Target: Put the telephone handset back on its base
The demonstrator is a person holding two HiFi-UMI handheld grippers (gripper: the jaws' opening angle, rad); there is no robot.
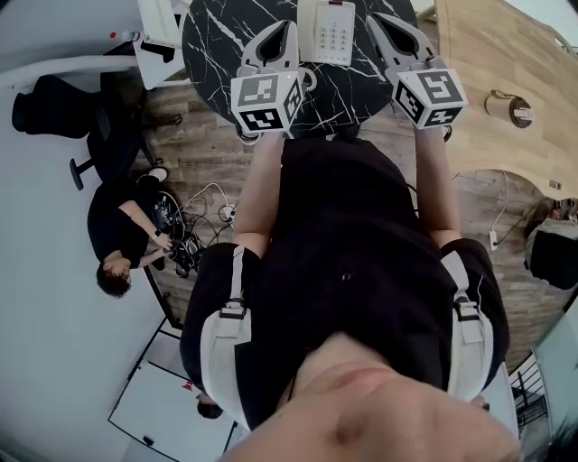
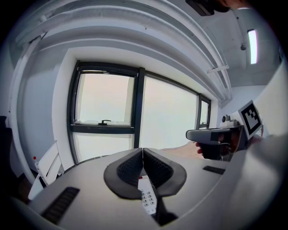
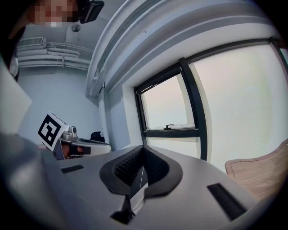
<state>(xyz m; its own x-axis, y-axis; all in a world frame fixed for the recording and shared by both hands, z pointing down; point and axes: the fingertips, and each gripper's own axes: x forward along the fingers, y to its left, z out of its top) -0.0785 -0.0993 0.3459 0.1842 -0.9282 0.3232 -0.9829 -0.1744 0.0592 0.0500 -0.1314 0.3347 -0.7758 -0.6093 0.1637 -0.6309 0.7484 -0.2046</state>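
Observation:
A white telephone (image 1: 327, 32) with a grey keypad lies on the round black marble table (image 1: 217, 41) at the top of the head view. A dark coiled cord (image 1: 310, 79) runs beside it. I cannot tell whether the handset is on the base. My left gripper (image 1: 278, 27) hovers just left of the phone and my right gripper (image 1: 384, 20) just right of it. Both are shut and hold nothing. In the left gripper view the closed pads (image 2: 142, 150) tilt up toward the windows, and the keypad (image 2: 147, 200) shows below them. The right gripper (image 3: 143, 148) also points at the windows.
A person (image 1: 122, 235) sits on the floor at the left beside tangled cables (image 1: 194, 217). A black office chair (image 1: 54, 108) and a white chair (image 1: 158, 27) stand near the table. A light wooden tabletop (image 1: 506, 54) with a small round object (image 1: 517, 110) lies at the right.

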